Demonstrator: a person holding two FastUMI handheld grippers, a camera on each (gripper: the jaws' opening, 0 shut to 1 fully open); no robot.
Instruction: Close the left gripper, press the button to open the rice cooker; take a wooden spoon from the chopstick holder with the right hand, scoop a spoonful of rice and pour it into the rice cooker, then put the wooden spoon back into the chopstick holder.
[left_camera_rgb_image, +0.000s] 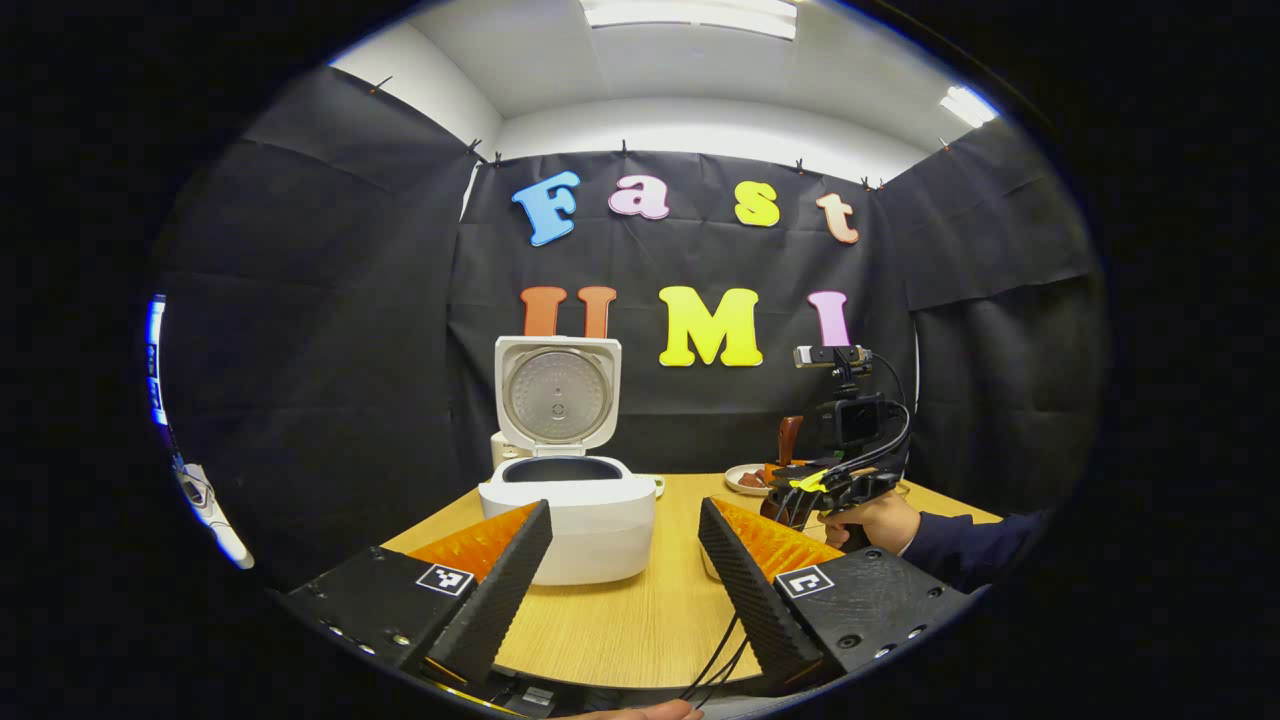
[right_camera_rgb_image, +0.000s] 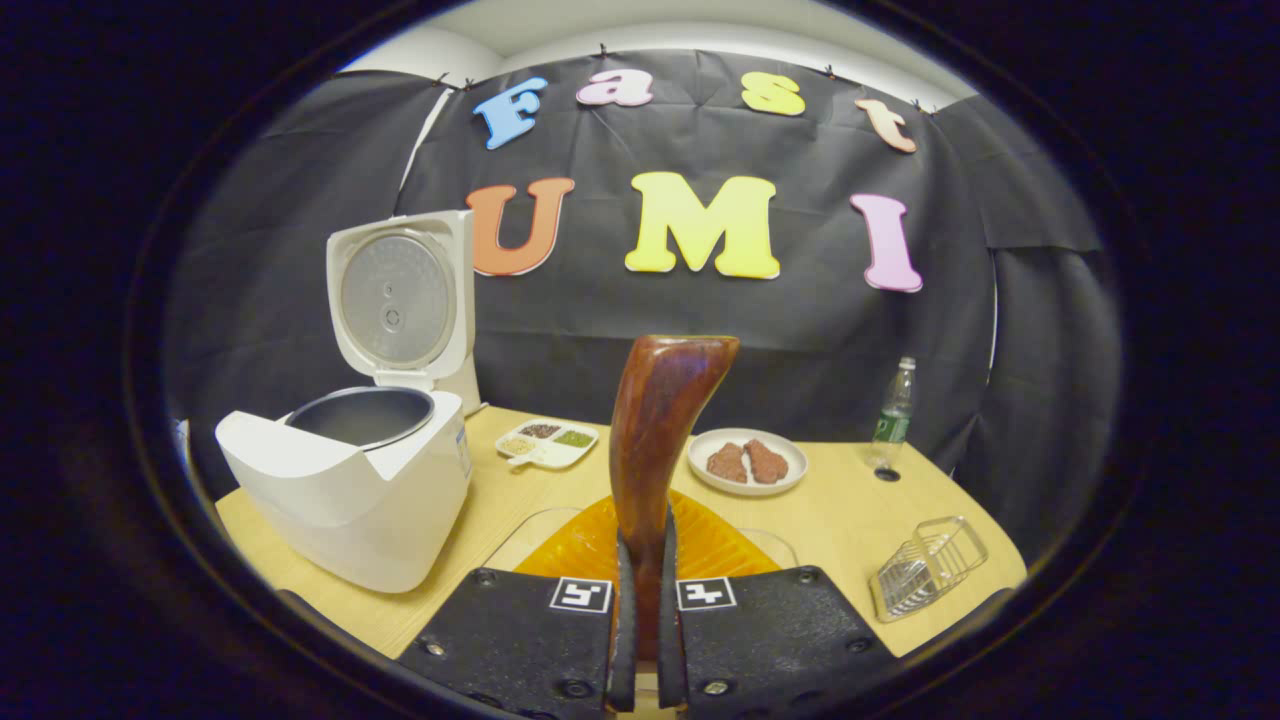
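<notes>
Pinched between the two fingers of the right hand-held gripper (right_camera_rgb_image: 640, 600) is the wooden spoon (right_camera_rgb_image: 665, 420); the fingers are closed onto its shaft from both sides, and the wood rises upright from them to a broad, curved end. Its surface is dark reddish brown and glossy, with a smooth polish that catches the light. It looks stiff and light, so it should not flex, yet that polish may let it twist or slide in the grip, and I judge the narrow shaft, where it is held now, the sound place to take it. Just behind it sits a clear container (right_camera_rgb_image: 560, 530), and whether the spoon's lower end reaches into it I cannot tell.

Left of the spoon stands the rice cooker (right_camera_rgb_image: 350, 490), white, its lid (right_camera_rgb_image: 400, 300) swung up and the grey inner pot (right_camera_rgb_image: 362, 415) exposed. Farther back on the counter (right_camera_rgb_image: 850, 520) lie a small divided dish (right_camera_rgb_image: 550, 442), a plate (right_camera_rgb_image: 747, 462) and a bottle (right_camera_rgb_image: 893, 410); a wire holder (right_camera_rgb_image: 930, 565) lies near right.

In its own view the left hand-held gripper (left_camera_rgb_image: 625, 570) is spread wide with nothing between its fingers, facing the cooker.
</notes>
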